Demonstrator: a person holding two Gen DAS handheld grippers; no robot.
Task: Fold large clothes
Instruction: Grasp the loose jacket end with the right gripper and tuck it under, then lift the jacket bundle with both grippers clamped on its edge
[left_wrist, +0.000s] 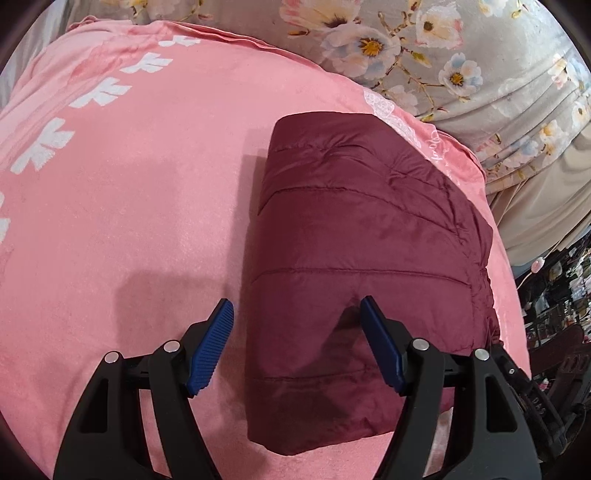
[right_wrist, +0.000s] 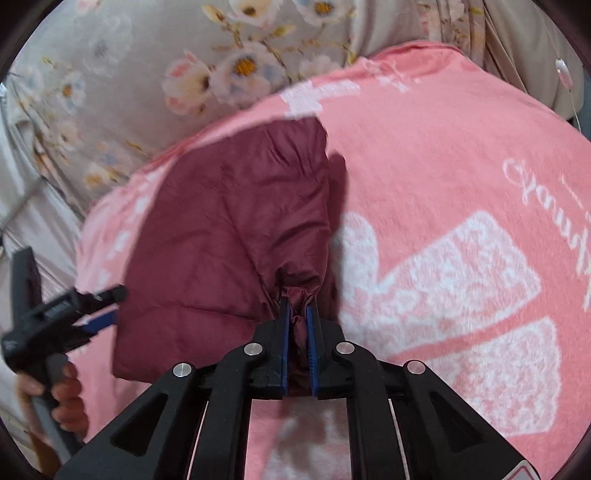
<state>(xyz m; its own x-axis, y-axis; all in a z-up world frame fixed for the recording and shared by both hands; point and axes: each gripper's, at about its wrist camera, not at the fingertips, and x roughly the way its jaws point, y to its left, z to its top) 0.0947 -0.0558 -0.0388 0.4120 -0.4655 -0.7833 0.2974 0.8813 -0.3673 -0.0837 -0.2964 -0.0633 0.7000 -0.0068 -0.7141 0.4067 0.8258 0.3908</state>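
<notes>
My right tool (right_wrist: 298, 314) is clamped on a bunched corner of the dark red padded jacket (right_wrist: 221, 236), with the cloth pinched between its blue pads. My left tool (left_wrist: 297, 308) stands with its jaws apart over the near end of the same jacket and grips nothing: one pad is above the quilting, the other above the pink blanket (left_wrist: 129, 206). I judge the jacket light, puffy and soft, with a slick shell that could slide out of a shallow pinch, so a deep bite on a seam or hem suits it best. It lies folded into a thick block near the blanket's edge on the bed. Beyond it hangs a flowered cloth (left_wrist: 461, 48).
</notes>
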